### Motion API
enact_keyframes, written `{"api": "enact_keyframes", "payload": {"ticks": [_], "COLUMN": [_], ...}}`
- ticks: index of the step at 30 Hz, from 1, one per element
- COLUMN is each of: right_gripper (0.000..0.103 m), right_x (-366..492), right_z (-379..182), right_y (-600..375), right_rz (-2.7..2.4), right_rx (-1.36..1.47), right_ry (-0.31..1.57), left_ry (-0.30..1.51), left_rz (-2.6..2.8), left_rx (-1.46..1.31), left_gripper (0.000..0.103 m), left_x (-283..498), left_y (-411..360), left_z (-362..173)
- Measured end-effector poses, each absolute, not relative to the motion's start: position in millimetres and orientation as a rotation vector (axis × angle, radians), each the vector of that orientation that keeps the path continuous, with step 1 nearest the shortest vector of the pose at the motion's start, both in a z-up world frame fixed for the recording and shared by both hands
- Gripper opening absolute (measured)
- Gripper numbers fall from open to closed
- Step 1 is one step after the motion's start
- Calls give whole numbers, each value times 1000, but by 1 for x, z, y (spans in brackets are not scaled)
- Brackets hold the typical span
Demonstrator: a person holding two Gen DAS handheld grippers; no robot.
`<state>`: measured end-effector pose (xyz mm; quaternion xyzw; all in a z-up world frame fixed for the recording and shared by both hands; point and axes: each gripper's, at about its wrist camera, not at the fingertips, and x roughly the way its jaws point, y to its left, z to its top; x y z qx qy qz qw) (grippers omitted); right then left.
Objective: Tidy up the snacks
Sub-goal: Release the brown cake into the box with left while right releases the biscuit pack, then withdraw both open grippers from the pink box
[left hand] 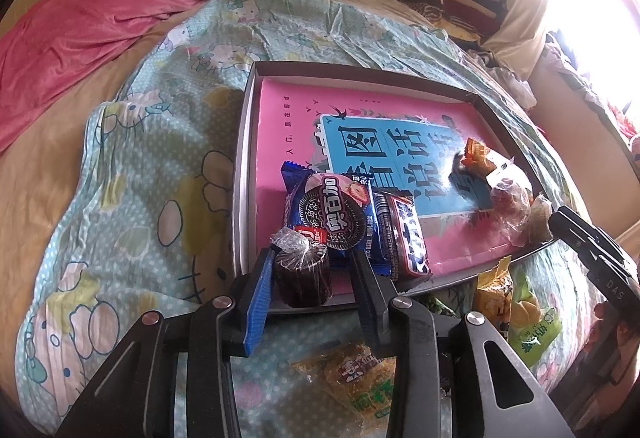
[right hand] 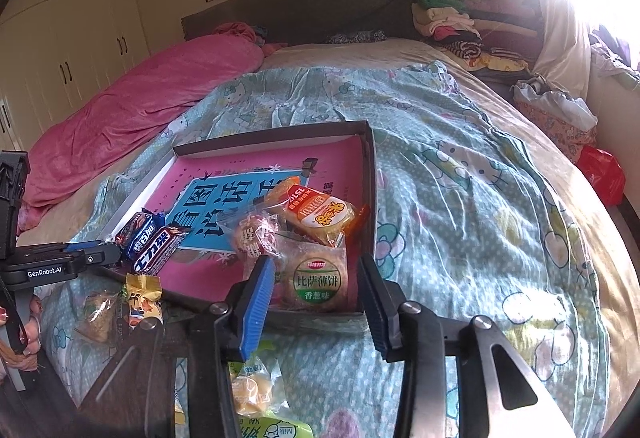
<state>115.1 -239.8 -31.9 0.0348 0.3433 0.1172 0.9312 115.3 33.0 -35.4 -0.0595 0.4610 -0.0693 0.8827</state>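
Two grippers | left gripper [left hand: 310, 270] pinches dark round cake [left hand: 303, 276] in crinkled clear wrap, over near-left corner of box [left hand: 242, 174] | right gripper [right hand: 316, 288] spread wide, empty, at box's near-right corner.

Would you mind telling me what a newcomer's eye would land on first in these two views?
Probably the shallow box on the Hello Kitty bedsheet, lined with a bright pink book and dotted with snacks. At its near edge, the left claw frames a dark wrapped cake, with a blue Oreo pack just behind it. The right claw gapes open before a round cracker pack in the box's other corner.
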Motion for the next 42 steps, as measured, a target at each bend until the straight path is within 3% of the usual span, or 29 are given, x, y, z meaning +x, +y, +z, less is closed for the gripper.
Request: {"api": "enact_keyframes", "payload": {"ticks": [23,42], "right_gripper": [54,64], "right_x": [104,92], "right_z": [-16,-3], "right_y": [-236,-229], "right_rz": [234,275], "right_rx": [41,18], "right_ry": [626,568], "left_ry": [908,907], "left_rz": [-150,-199], "left_rx": [-118,-164], "left_gripper": [69,71], "left_x": [104,89], "left_y": [35,39], "left_z": [-14,-4]}}
